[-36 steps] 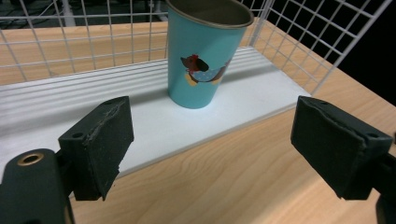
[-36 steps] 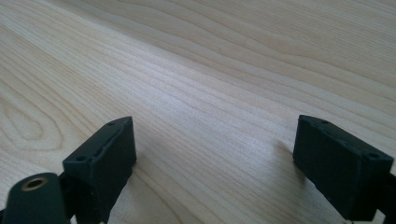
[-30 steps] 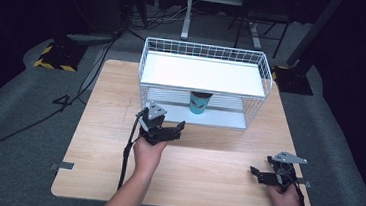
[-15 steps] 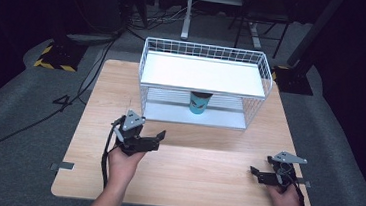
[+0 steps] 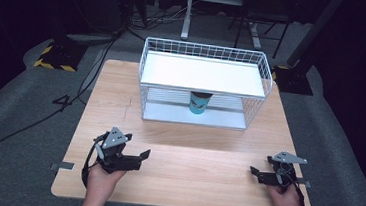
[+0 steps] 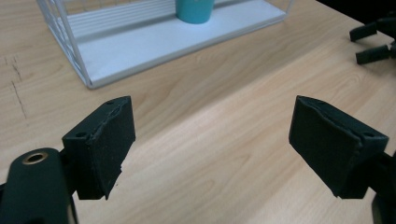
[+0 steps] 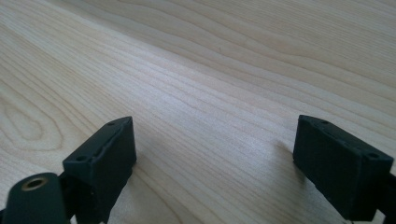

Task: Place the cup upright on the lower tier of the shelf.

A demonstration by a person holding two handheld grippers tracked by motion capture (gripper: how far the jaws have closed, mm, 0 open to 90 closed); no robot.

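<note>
The teal cup stands inside the white wire rack, under its shelf, well ahead of both sets of jaws. The left gripper rests low over the wooden surface, jaws spread wide and empty, held by the left hand. The right gripper lies near the surface's front corner, jaws likewise spread, empty.

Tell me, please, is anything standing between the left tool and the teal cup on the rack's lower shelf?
Nothing visible does. The left tool rests open near the table's front edge, with bare wood up to the wire rack. The teal cup stands at the rack's open front, under the upper shelf.
</note>
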